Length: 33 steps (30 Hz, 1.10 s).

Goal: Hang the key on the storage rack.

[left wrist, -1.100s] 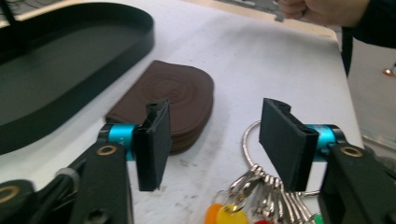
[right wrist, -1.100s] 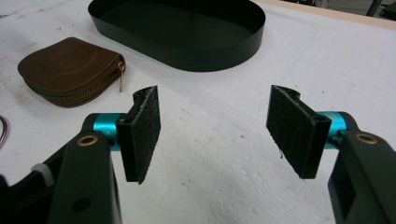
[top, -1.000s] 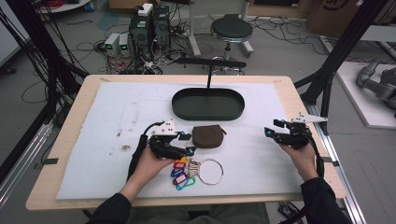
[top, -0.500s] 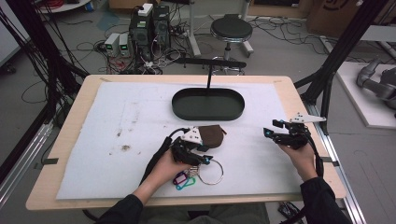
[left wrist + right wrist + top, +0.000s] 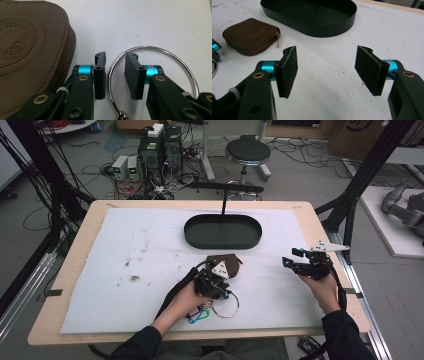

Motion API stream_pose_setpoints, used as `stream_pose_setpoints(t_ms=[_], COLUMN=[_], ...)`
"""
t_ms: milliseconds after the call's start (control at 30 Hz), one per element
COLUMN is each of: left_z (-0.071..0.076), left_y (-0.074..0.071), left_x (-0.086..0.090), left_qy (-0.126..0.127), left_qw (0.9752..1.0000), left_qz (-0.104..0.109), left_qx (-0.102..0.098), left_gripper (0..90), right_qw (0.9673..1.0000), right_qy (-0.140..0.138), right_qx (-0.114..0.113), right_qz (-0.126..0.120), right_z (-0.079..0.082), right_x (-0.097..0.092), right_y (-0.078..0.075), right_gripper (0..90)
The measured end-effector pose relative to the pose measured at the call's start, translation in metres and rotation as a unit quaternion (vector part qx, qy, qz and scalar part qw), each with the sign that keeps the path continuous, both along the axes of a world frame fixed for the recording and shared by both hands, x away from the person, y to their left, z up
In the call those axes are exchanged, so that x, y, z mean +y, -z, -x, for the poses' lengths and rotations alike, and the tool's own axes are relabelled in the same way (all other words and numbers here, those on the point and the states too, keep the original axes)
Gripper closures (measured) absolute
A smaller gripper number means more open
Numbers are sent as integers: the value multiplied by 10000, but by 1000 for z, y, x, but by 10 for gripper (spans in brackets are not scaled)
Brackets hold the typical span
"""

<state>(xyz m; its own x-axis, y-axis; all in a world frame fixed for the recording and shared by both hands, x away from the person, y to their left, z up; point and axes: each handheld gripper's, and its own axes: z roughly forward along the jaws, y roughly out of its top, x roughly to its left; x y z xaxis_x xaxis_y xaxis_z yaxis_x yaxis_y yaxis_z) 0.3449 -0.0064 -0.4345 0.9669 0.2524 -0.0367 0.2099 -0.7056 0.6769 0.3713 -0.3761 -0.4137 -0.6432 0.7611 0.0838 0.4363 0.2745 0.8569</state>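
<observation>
A silver key ring point(image 5: 150, 47) lies on the white mat with coloured key tags point(image 5: 197, 316) hanging at its near side. My left gripper point(image 5: 115, 75) points down over it with the ring's wire between the pads; the jaws have just been closing and a gap still shows on both sides. In the high view the left gripper point(image 5: 216, 287) sits just below a brown zip pouch point(image 5: 231, 261), which lies close at its left in the left gripper view point(image 5: 25, 50). My right gripper point(image 5: 325, 72) stands open with nothing between its pads, off to the right point(image 5: 291, 258).
A black oval tray point(image 5: 222, 242) with a post behind it stands beyond the pouch, and the right gripper view shows its wall point(image 5: 312, 27) and the pouch point(image 5: 249, 35). Brown stains point(image 5: 134, 278) mark the mat's left part. The table's right edge runs close to the right hand.
The left hand has moved right, from the left of the key tags to over the ring beside the pouch. The right hand has kept still.
</observation>
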Motion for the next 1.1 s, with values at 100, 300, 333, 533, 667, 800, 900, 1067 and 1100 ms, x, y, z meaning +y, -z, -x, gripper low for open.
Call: stream_pose_setpoints(t_ms=[100, 300, 333, 533, 667, 800, 900, 1067, 1100], left_z=[1, 1, 0, -4, -8, -6, -1, 9, 12], left_y=[0, 1, 1, -3, -14, -24, -32, -36, -37], left_x=[0, 3, 3, 12, 32, 45, 58, 64, 65], left_qy=[-15, 7, 25, -33, -214, -236, -115, 33, 86], left_qw=[10000, 10000, 10000, 9995, 9953, 9912, 9887, 9886, 9885], left_qz=[-17, 14, 24, 297, 936, 1306, 1488, 1468, 1456], left_qx=[-42, -78, -74, 119, 122, -26, -170, -321, -392], left_gripper=[723, 846, 846, 855, 861, 862, 862, 862, 862], right_qw=[10000, 10000, 10000, 10000, 10000, 10000, 10000, 10000, 10000], right_qy=[-7, -20, -20, -13, -6, -9, -12, -5, -12], right_qx=[-2, -4, -4, -3, -19, -20, -20, -17, -30], right_qz=[-6, -3, -3, -19, -22, -27, -30, -16, -18], right_z=[0, 0, 0, 1, 1, 1, 1, 1, 1], right_x=[0, -1, -1, -1, -2, -2, -2, -1, -1], right_y=[0, 0, 0, 0, 0, 0, 0, 0, 0], right_gripper=[356, 356, 356, 355, 356, 356, 356, 356, 356])
